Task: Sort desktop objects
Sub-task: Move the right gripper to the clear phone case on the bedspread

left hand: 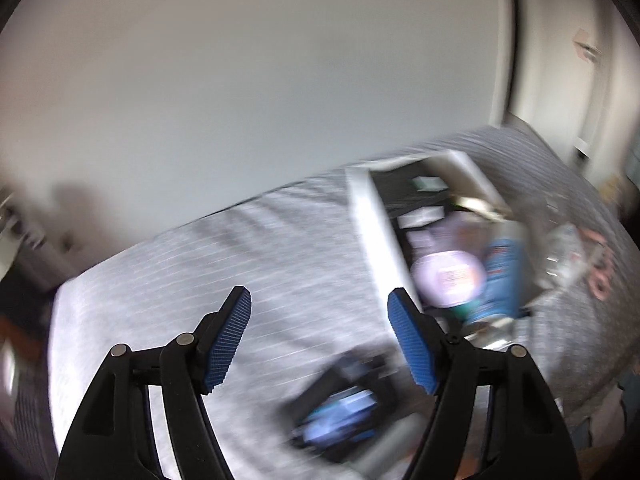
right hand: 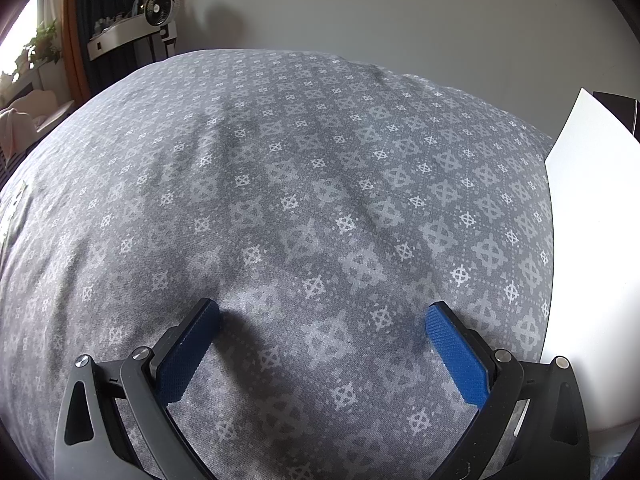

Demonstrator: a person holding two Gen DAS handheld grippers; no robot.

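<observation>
The left wrist view is blurred by motion. My left gripper (left hand: 319, 294) is open above the grey patterned cloth (left hand: 200, 280), with nothing between its blue pads. To its right stands a white box (left hand: 376, 236) holding several things, among them a lilac round lid (left hand: 448, 276) and a blue container (left hand: 502, 272). My right gripper (right hand: 322, 312) is open and low over the cloth (right hand: 304, 168), its jaws wide apart and empty. The white box wall (right hand: 592, 248) rises just to its right.
A dark blurred object with blue parts (left hand: 340, 412) lies below the left gripper's fingers; I cannot tell what it is. A clear plastic item (left hand: 564, 248) and pink loops (left hand: 600, 276) lie right of the box. A wall (right hand: 400, 12) stands behind the cloth, and a fan on a shelf (right hand: 158, 8) at far left.
</observation>
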